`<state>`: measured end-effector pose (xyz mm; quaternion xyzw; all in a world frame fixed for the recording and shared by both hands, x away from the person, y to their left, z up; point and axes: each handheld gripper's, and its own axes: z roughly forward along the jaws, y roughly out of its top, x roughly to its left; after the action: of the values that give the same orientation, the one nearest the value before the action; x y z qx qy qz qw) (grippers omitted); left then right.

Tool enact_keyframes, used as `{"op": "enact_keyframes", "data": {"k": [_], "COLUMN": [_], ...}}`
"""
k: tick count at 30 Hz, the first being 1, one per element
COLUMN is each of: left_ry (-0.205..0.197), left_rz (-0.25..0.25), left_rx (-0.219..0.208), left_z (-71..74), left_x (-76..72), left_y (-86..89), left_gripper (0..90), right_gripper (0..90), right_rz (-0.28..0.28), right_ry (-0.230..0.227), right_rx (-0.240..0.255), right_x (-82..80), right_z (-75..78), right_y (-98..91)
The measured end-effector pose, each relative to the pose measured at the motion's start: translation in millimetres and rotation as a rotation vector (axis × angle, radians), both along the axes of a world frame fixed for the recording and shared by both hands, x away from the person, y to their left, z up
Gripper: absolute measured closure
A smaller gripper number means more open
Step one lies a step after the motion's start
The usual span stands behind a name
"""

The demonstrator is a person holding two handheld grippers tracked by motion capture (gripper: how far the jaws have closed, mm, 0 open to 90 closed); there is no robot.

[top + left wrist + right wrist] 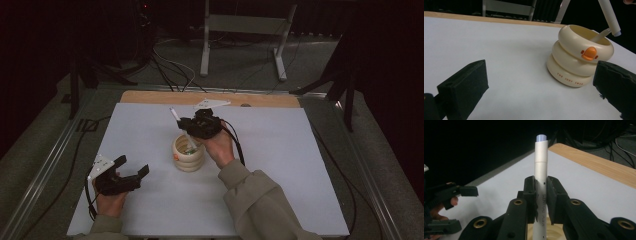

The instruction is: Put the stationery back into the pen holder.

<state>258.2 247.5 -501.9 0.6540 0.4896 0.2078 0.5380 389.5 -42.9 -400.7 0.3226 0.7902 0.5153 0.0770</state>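
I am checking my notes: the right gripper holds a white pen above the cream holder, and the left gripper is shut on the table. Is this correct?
One point is wrong: the left gripper is open, its jaws standing wide apart in the left gripper view. The right gripper does hold the white pen above the cream holder.

A cream ringed holder (pixel 188 153) with an orange duck mark stands upright near the middle of the bench (pixel 280 165). A white pen (pixel 541 170) with a pale blue tip is tilted above the holder. Another pen (pixel 600 35) leans inside it.

Glossy cream plastic holder (pixel 579 60), matt white tabletop (pixel 150 135) (bare wood edge (pixel 150 96)), smooth white pen (pixel 541 165).
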Motion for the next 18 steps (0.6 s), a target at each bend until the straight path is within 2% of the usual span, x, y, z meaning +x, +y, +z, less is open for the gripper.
{"op": "enact_keyframes", "data": {"k": [11, 18], "left_ry": [0.001, 0.002], "left_rz": [0.0, -0.001], "left_rx": [-0.001, 0.001], "left_z": [0.0, -0.1], "left_x": [0.0, 0.1], "left_y": [0.1, -0.1], "left_gripper": [0.2, 0.2], "right_gripper": [79.0, 78.8], "right_rz": [0.013, 0.012], "right_ry": [-0.024, -0.042], "right_rx": [-0.001, -0.025], "right_x": [0.7, -1.1], "right_z": [-8.1, -14.0], "right_y": [6.6, 10.2]}}
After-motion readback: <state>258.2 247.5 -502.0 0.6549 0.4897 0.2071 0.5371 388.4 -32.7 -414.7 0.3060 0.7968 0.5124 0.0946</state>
